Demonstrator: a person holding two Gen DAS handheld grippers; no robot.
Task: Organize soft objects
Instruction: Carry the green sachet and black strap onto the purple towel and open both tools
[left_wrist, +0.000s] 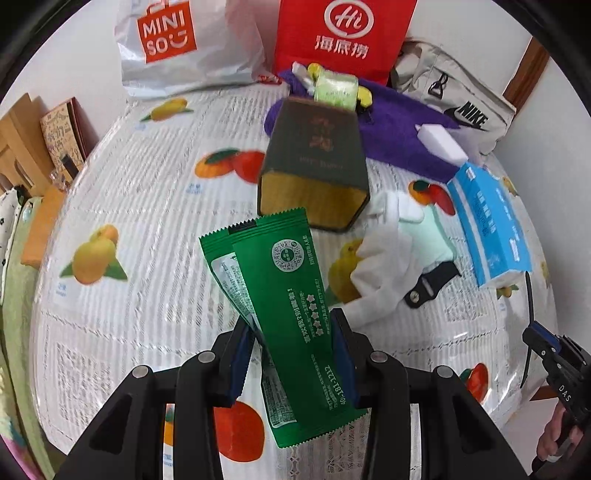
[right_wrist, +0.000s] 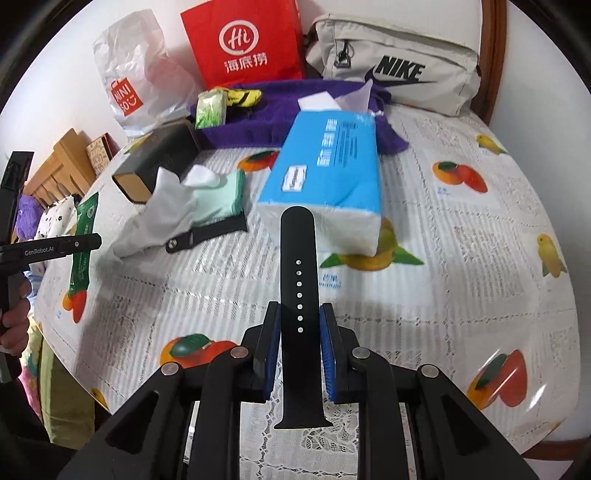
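- "MINISO" stands on the white plastic bag (left_wrist: 184, 48), far beyond the jaws, to the left.
- "Hi" and "海底捞" stand on the red bag (left_wrist: 341, 35), straight ahead.
- "NIKE" stands on the beige pouch (right_wrist: 395, 70), ahead to the right.
- "GenRobot.AI" stands on the left gripper (right_wrist: 79, 244).
- "DAS" stands on the right gripper (left_wrist: 535, 339).
- "181-1212" shows on the green sachet (left_wrist: 291, 295) between the jaws.

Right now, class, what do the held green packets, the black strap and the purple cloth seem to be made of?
Green packets in the left gripper: likely plastic film, shown by the sheen and zigzag sealed ends.
Black strap in the right gripper: probably matte silicone or rubber, smooth with punched holes.
Purple cloth: fuzzy fabric, perhaps fleece or towelling.
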